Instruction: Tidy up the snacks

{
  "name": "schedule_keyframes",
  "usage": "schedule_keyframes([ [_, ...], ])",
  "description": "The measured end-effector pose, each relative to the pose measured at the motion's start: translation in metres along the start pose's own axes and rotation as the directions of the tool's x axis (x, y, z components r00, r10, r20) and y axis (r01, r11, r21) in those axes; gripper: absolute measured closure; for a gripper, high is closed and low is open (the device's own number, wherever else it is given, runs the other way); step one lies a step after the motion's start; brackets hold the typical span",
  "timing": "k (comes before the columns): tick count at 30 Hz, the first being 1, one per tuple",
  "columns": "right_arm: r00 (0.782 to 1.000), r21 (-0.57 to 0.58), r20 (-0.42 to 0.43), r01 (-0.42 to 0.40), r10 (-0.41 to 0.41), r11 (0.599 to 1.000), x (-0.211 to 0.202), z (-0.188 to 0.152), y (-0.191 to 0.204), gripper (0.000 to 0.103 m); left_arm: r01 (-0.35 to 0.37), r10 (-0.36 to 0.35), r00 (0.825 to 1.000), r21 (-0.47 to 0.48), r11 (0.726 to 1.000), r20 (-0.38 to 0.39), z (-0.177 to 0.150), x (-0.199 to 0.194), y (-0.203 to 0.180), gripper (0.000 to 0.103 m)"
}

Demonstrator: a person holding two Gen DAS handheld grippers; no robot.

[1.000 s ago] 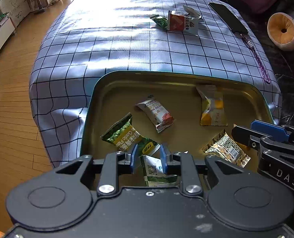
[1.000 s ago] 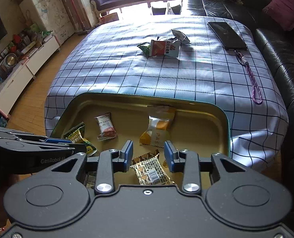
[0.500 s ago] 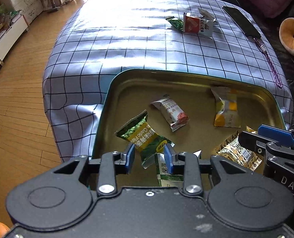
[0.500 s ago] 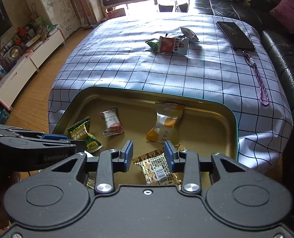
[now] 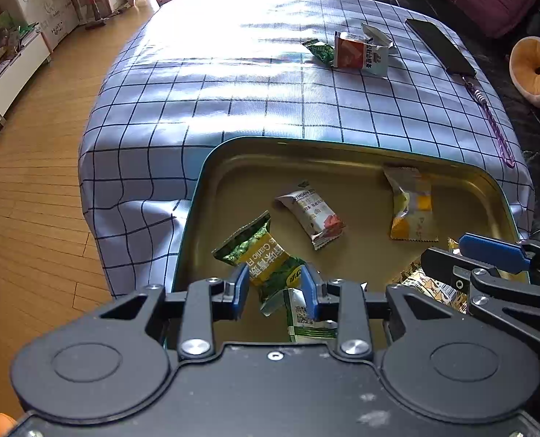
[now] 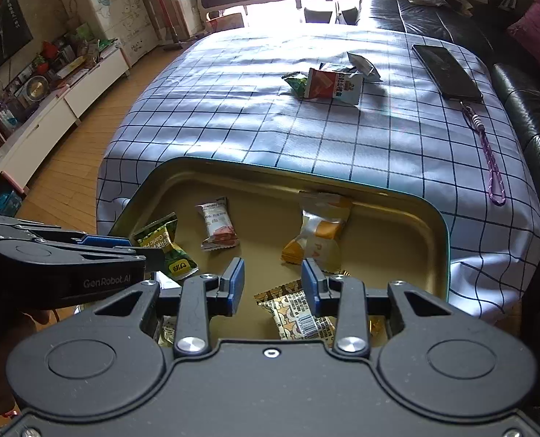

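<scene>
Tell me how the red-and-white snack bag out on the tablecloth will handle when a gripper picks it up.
The red-and-white snack bag looks puffy and creased, so probably light and crushable. Its glossy film may slip between pads. Lying flat, it shouldn't roll.

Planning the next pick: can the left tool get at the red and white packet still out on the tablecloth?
Probably yes. The left tool stands open and empty over the tin, and the checked cloth toward the red and white packet is bare, though far off.

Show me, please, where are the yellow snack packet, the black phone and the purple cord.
yellow snack packet point(image 6: 315, 238): right wrist view, packet's middle.
black phone point(image 6: 446, 71): right wrist view, screen's middle.
purple cord point(image 5: 497, 134): left wrist view, mid-length.
</scene>
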State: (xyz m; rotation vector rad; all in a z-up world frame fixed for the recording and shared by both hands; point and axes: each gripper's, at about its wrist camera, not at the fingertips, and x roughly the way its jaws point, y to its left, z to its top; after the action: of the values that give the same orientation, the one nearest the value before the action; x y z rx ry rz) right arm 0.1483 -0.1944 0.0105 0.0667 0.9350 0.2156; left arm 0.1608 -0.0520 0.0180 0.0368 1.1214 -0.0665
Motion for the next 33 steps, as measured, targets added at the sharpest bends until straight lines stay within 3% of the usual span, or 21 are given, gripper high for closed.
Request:
schedule_keyframes([
  [16,1.0,0.001,0.01,0.012,-0.012,1.0,0.004,0.005,0.002,0.057,-0.006,0.008,0.998,-0.025,1.0,0.07,0.002,-0.005,0.003,0.07],
  [19,0.999,0.013,0.026,0.03,-0.03,0.999,0.004,0.006,0.002,0.057,0.008,-0.005,0.997,-0.028,1.0,0.08,0.003,-0.005,0.004,0.065],
  [33,0.999,0.027,0.028,0.022,-0.023,0.999,0.014,0.014,-0.005,0.057,-0.057,0.059,0.997,-0.038,0.998,0.045,0.017,0.01,0.008,0.064],
])
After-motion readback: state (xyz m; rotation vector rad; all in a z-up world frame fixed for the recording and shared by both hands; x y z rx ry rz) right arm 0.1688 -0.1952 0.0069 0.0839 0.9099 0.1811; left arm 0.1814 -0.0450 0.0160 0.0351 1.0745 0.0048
